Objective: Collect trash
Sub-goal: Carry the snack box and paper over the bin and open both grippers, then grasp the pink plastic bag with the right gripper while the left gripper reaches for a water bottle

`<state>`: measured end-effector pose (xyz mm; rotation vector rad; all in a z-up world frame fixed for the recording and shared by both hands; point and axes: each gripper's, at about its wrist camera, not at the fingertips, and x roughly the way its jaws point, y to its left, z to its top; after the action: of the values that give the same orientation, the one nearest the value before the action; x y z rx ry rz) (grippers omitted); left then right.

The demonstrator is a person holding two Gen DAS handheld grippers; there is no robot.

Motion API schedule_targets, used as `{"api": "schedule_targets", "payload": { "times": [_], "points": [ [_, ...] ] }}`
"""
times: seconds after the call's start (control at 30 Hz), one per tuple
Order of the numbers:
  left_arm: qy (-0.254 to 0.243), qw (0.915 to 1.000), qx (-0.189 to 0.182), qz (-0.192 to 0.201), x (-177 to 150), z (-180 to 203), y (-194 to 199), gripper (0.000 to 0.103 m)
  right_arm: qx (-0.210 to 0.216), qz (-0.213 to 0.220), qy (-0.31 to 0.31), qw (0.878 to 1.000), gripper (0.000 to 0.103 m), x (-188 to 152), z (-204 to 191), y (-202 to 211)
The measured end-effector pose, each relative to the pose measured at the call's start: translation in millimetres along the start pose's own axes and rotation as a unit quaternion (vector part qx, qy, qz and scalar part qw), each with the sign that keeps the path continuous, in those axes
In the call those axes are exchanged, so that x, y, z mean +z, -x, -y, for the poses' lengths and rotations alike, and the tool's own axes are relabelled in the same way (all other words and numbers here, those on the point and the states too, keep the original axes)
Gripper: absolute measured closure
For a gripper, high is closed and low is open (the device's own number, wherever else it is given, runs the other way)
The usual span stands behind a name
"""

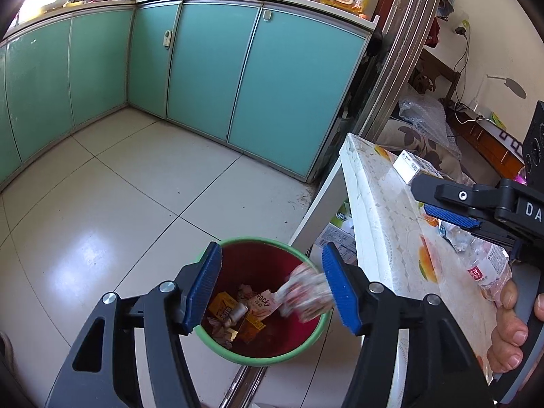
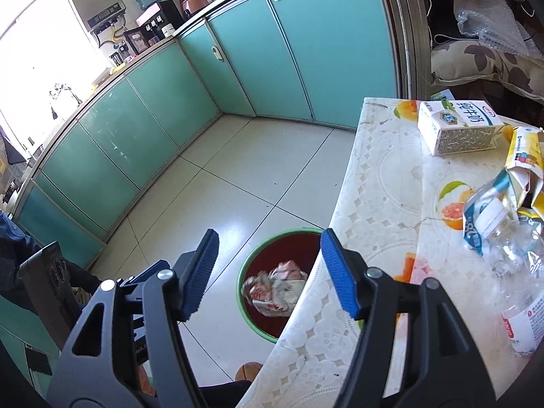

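A green-rimmed red bin (image 1: pixel 258 360) stands on the tiled floor beside the table and holds a Pocky box (image 1: pixel 261 306) and other scraps. My left gripper (image 1: pixel 271 250) hangs open right above it. A blurred red-and-white wrapper (image 1: pixel 306 292) is in the air over the bin's mouth, just off the right finger, with no pad pressing on it. In the right wrist view the same wrapper (image 2: pixel 277 289) shows inside the bin (image 2: pixel 242 272). My right gripper (image 2: pixel 269 236) stands open over the table edge with nothing between its fingers.
The table (image 2: pixel 374 204), under a fruit-print cloth, carries a milk carton (image 2: pixel 455 129), a torn yellow packet (image 2: pixel 523 156) and a crushed clear plastic bottle (image 2: pixel 510 255). Teal cabinets (image 1: pixel 210 68) line the far side of the floor. A hand (image 1: pixel 510 326) holds the right gripper's handle.
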<state>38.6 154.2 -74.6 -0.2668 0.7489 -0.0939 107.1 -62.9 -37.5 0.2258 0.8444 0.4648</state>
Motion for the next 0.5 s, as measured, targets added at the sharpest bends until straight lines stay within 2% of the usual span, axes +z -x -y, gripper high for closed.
{"api": "schedule_targets", "payload": {
  "times": [0.1, 0.23, 0.4, 0.5],
  "points": [
    [0.007, 0.9999, -0.009, 0.002, 2.6, 3.1, 1.4, 0.044, -0.004, 0.017, 0.001, 1.0, 0.042, -2.7, 5.0, 19.8],
    [-0.005, 0.9997, -0.02, 0.012, 6.9, 16.9, 4.5, 0.044, -0.033, 0.05, 0.016, 0.998, 0.04, -16.9, 14.2, 63.1],
    [-0.02, 0.9992, -0.031, 0.012, 10.7, 40.2, 2.5, 0.044, -0.127, 0.075, 0.038, 0.988, 0.035, -48.4, 51.1, 129.0],
    [-0.028, 0.9976, -0.06, 0.018, 9.4, 60.3, 10.4, 0.044, -0.193, 0.076, 0.029, 0.978, 0.034, -69.9, 84.1, 160.7]
  ]
}}
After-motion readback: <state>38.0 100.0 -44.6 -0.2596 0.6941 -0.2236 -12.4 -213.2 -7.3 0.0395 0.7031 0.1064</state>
